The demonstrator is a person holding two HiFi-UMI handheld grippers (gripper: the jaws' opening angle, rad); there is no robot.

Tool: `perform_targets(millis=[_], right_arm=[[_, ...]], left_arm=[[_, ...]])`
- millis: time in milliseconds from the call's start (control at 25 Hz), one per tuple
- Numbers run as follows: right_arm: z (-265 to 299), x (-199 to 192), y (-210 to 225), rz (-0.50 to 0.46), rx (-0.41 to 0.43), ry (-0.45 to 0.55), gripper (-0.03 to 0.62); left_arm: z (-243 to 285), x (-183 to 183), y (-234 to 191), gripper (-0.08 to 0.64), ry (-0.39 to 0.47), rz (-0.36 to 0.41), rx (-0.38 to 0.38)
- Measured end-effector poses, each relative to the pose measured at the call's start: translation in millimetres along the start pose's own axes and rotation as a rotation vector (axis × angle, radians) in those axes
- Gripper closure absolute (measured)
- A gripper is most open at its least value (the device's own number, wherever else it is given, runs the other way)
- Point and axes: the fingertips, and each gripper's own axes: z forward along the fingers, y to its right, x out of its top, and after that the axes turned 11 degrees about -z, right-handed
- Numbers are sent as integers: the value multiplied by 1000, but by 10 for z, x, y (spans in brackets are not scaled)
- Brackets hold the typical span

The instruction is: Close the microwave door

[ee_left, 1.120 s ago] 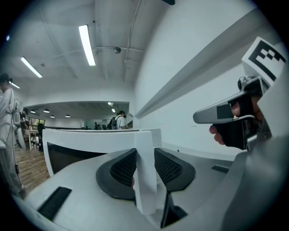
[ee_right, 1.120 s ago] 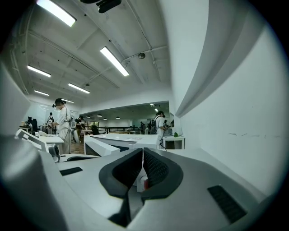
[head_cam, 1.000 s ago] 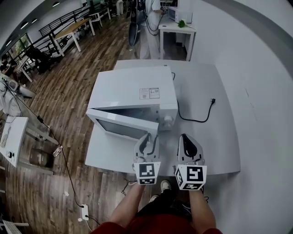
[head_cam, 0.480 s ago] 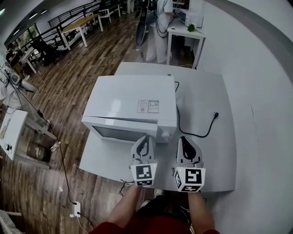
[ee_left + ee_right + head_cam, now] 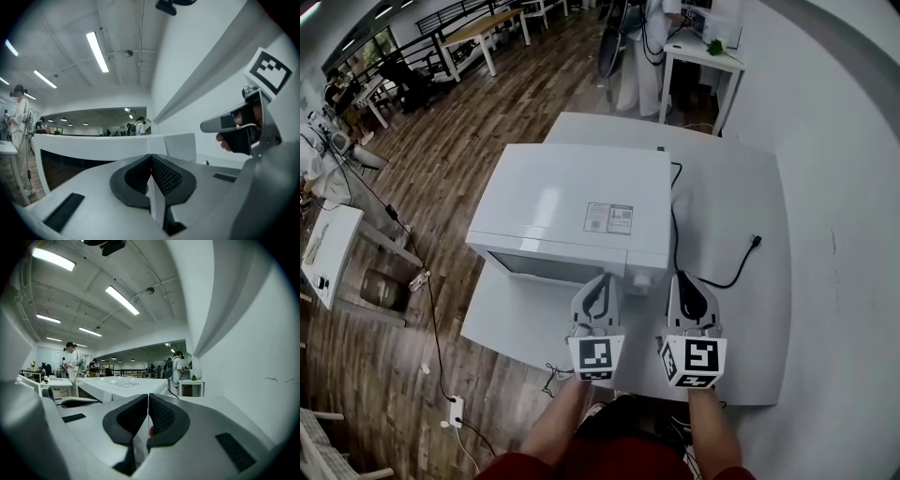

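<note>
Microwave on the bench, door apparently flush, though the steep view hides the seam; left tool, jaws closed on nothing to make a blunt pusher, points level at the door's latch side, right tool, likewise closed and empty, idle beside it.

I find the white microwave upright on the white table before me, its dark-windowed door flush or nearly so.
</note>
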Motion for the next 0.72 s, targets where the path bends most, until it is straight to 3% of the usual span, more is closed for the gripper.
perform_targets(millis=[200, 480, 720], right_arm=[[31, -14, 58, 1, 27, -11, 563], [1, 101, 243, 2, 29, 14, 563], [-190, 470, 338, 19, 22, 81, 563]], left_arm=[[-14, -21, 12, 532, 7, -49, 41], [-14, 10, 4, 532, -3, -48, 95], [-188, 438, 88, 532, -1, -52, 102]])
